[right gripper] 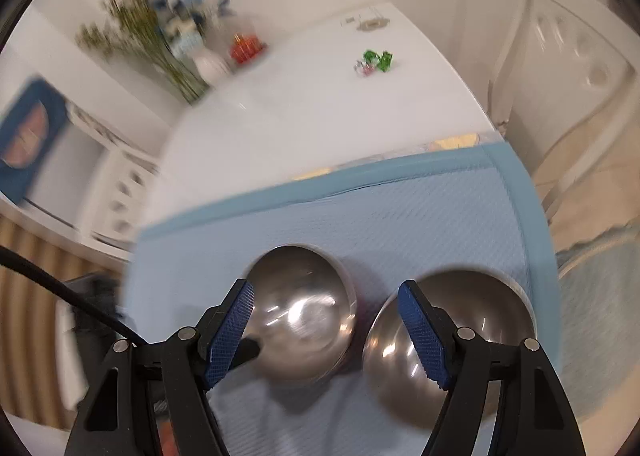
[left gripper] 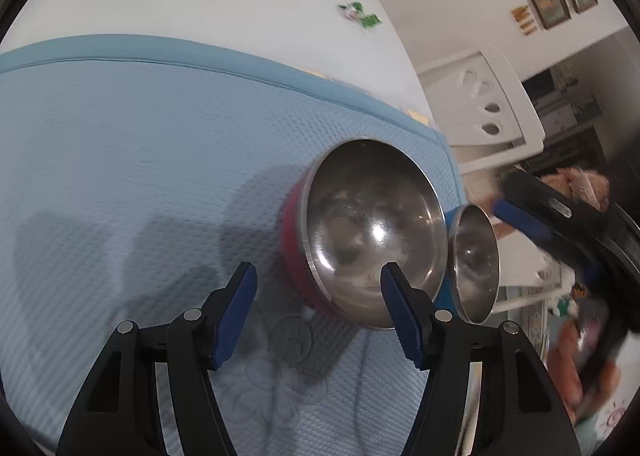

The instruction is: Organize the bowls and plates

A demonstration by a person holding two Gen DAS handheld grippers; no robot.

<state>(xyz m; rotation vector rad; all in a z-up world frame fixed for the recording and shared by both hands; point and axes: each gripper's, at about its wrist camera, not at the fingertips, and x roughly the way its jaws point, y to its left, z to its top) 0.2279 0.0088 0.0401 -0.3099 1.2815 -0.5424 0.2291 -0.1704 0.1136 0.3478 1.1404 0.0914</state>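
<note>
I find two steel bowls on the blue mat (right gripper: 440, 216), which covers the near part of a white table (right gripper: 320, 104). The red-sided bowl (left gripper: 372, 232) sits near the mat's right edge; the smaller blue-sided bowl (left gripper: 476, 264) sits just beside it, closer still to that edge.

Left gripper (left gripper: 318, 284): jaws released and spread wide, nothing between them. The red-sided bowl lies ahead and to its right, its rim just behind the right finger.

Right gripper (right gripper: 326, 302): jaws likewise released and empty. It hovers above both bowls, and the gap between them falls between its fingers. I judge this hand the nearer to the blue-sided bowl (right gripper: 452, 340).

No plates are visible. In my judgement, nesting the smaller bowl into the larger turns on the right gripper taking the smaller bowl's rim.
</note>
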